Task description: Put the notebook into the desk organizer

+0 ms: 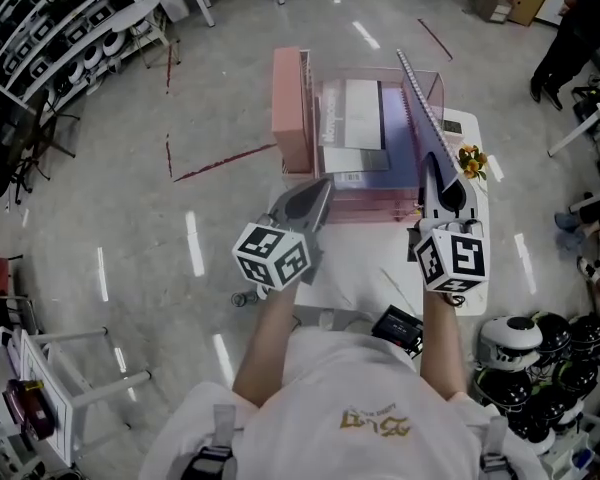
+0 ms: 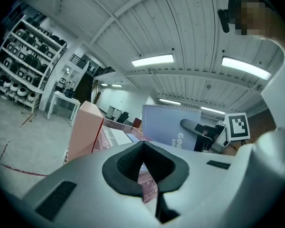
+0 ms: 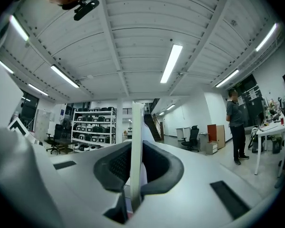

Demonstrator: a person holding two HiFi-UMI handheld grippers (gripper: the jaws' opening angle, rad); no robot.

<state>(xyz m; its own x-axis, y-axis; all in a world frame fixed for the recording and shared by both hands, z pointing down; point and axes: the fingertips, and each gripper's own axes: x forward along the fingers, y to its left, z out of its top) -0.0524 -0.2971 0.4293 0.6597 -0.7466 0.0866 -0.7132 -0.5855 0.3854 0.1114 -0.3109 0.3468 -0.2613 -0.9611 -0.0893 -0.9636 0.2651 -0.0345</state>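
Observation:
The pink desk organizer (image 1: 292,108) stands on the white table (image 1: 467,128), with papers and booklets lying in its tray. My right gripper (image 1: 435,168) is shut on a blue spiral notebook (image 1: 420,98). It holds the notebook upright, edge-on, over the organizer's right side. In the right gripper view the notebook's thin white edge (image 3: 137,122) runs up between the pads. My left gripper (image 1: 320,190) hovers at the organizer's front edge, shut and holding nothing. In the left gripper view, the notebook's blue cover (image 2: 168,125) and the organizer's pink wall (image 2: 83,132) show beyond the shut jaws.
Yellow flowers (image 1: 471,160) sit at the table's right edge and a black device (image 1: 398,328) lies near its front. Helmets (image 1: 540,353) are stacked at the lower right, shelving (image 1: 50,28) is at the upper left, and a person (image 1: 570,38) stands at the far right.

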